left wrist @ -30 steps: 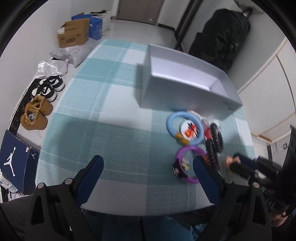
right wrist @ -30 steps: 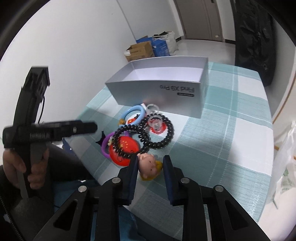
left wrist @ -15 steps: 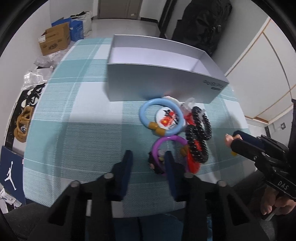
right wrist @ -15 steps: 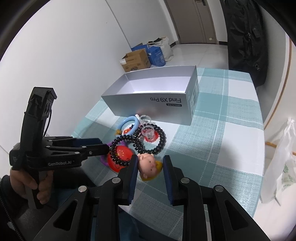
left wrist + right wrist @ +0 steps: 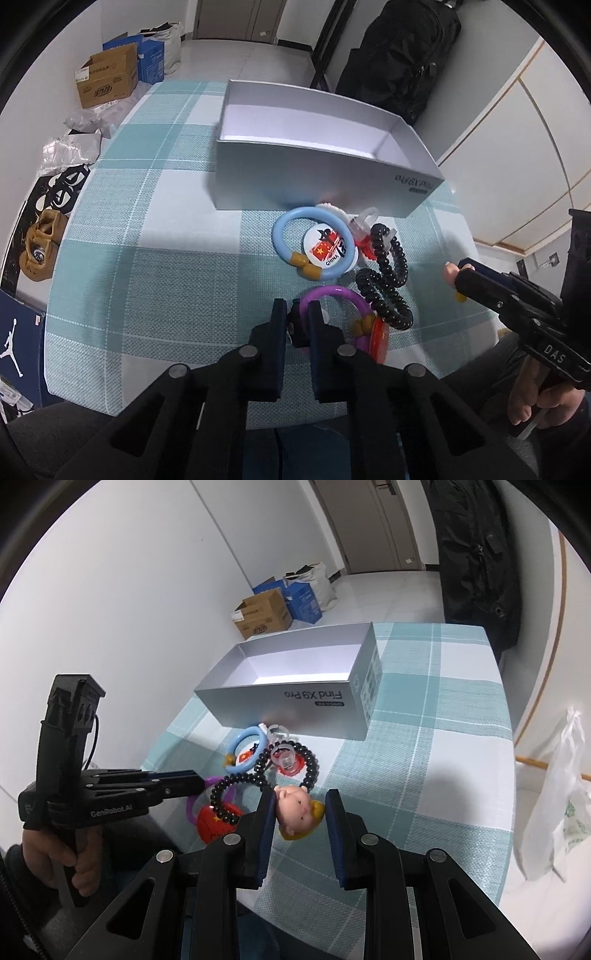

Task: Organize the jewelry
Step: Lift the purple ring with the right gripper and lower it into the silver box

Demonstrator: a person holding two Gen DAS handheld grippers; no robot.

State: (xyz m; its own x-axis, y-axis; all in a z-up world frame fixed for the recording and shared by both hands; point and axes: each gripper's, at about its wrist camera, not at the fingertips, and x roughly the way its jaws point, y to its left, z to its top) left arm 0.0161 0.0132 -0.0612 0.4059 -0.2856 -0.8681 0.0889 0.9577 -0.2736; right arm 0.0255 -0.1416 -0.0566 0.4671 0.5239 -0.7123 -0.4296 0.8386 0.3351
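An open silver box (image 5: 317,173) stands on the checked tablecloth; it also shows in the right wrist view (image 5: 295,698). In front of it lie a blue ring (image 5: 295,225), a round China badge (image 5: 330,249), a black bead bracelet (image 5: 388,284), a red badge (image 5: 380,341) and a purple ring (image 5: 332,293). My left gripper (image 5: 297,314) is shut on the purple ring's black charm. My right gripper (image 5: 300,805) is shut on a small pig-head charm (image 5: 295,808), held above the table's right front; it also shows in the left wrist view (image 5: 458,282).
Cardboard and blue boxes (image 5: 110,79) and shoes (image 5: 40,247) lie on the floor to the left of the table. A black bag (image 5: 399,55) hangs behind the table. A white plastic bag (image 5: 554,801) hangs off the right edge.
My left gripper has moved in to the purple ring and closed from wide open onto its black charm. My right gripper has kept the pig charm and lifted back a little.
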